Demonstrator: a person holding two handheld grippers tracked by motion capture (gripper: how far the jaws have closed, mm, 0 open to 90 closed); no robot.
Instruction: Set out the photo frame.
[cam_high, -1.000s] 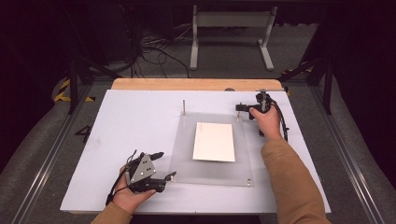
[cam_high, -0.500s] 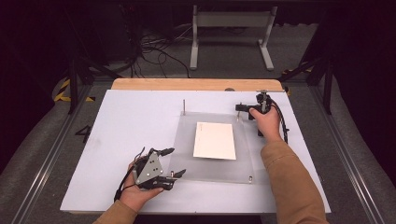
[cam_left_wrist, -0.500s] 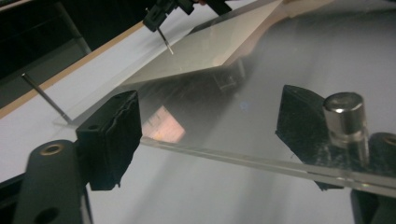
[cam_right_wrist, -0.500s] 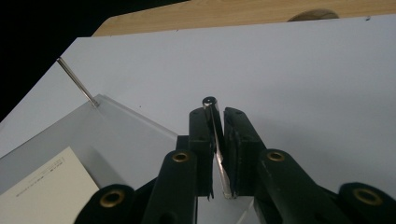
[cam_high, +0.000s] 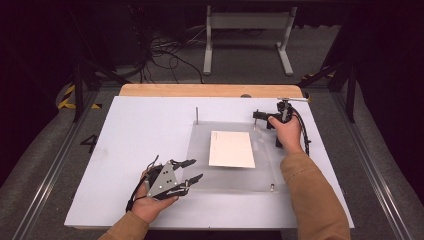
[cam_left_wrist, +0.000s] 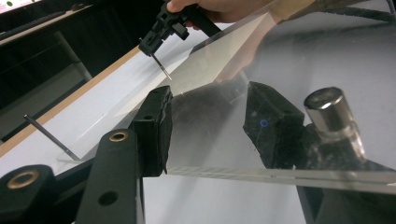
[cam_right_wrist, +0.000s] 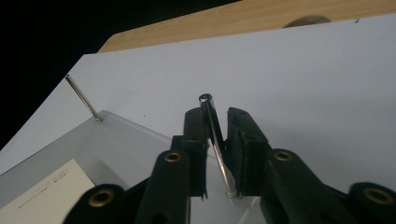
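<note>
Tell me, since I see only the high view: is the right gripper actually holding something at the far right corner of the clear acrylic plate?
Observer: Yes. In the right gripper view, the right gripper has its jaws closed on a thin metal pin, which sits tilted between them.
Operator: And the left gripper, has it got hold of the plate?
Observer: No. In the left gripper view, the left gripper has its jaws wide apart and gripping nothing. The near edge of the clear acrylic plate runs across the view right at them.
</note>
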